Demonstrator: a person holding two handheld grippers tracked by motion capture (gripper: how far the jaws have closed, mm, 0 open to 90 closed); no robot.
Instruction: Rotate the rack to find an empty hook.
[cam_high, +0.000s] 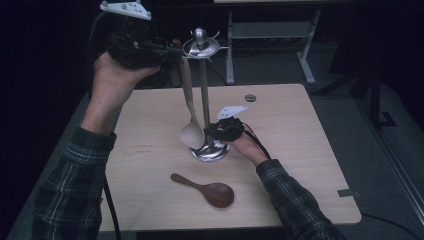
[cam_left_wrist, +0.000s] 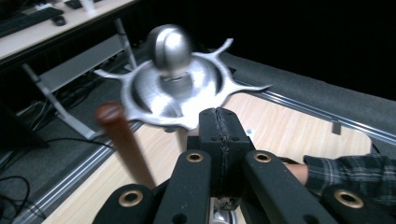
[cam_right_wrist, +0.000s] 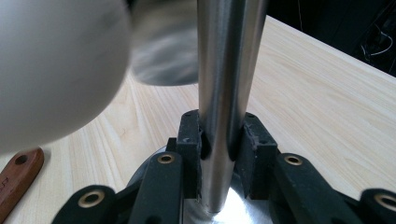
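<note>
A metal utensil stand has a hooked top (cam_high: 200, 47), a pole (cam_high: 205, 95) and a round base (cam_high: 210, 152) on the table. My right gripper (cam_high: 211, 132) is low by the base, shut on the pole (cam_right_wrist: 229, 60). My left gripper (cam_high: 175, 51) is raised beside the stand's top (cam_left_wrist: 154, 93), its jaws pressed together (cam_left_wrist: 218, 121). A pale spoon (cam_high: 192, 134) hangs along the pole, its bowl (cam_right_wrist: 51, 65) near the base. A reddish-brown handle end (cam_left_wrist: 122, 135) rises just left of the left jaws. What carries it is hidden. A dark wooden spoon (cam_high: 212, 192) lies flat on the table.
The light wooden table (cam_high: 300, 150) holds a small dark round disc (cam_high: 250, 97) at its far edge. A grey tag (cam_high: 348, 192) sits at the right edge. A desk frame (cam_high: 270, 30) stands behind on the floor. The wooden spoon's handle (cam_right_wrist: 16, 182) lies left of the base.
</note>
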